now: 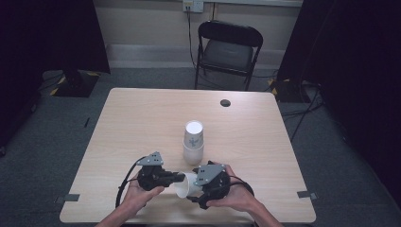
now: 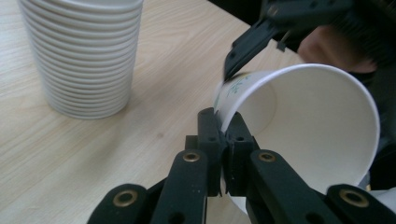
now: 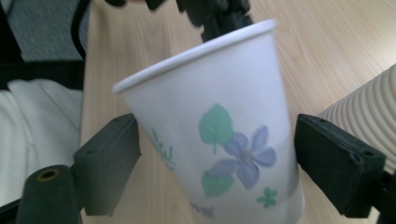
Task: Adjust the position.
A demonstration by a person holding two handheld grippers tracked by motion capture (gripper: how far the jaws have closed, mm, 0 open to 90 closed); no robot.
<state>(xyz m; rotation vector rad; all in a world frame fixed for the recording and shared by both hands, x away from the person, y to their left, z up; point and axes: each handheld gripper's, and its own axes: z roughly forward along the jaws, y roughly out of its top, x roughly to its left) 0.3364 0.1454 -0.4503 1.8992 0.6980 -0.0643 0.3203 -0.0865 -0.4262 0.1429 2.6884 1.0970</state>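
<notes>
A white paper cup (image 1: 184, 187) with a blue flower print lies tilted on its side low over the table's near edge, between my two grippers. My left gripper (image 1: 181, 178) is shut on the cup's rim; in the left gripper view its jaws (image 2: 224, 126) pinch the rim wall of the cup (image 2: 308, 126). My right gripper (image 1: 197, 189) is open. In the right gripper view its pads (image 3: 109, 161) stand on either side of the cup (image 3: 224, 135) with a thin gap, not pressing it. A tall stack of paper cups (image 1: 194, 142) stands just behind, upside down.
The pale wooden table (image 1: 142, 123) has a small dark round hole (image 1: 225, 102) near its far edge. A black folding chair (image 1: 229, 47) stands beyond the table. The cup stack (image 2: 84, 51) is close to my left gripper's left side.
</notes>
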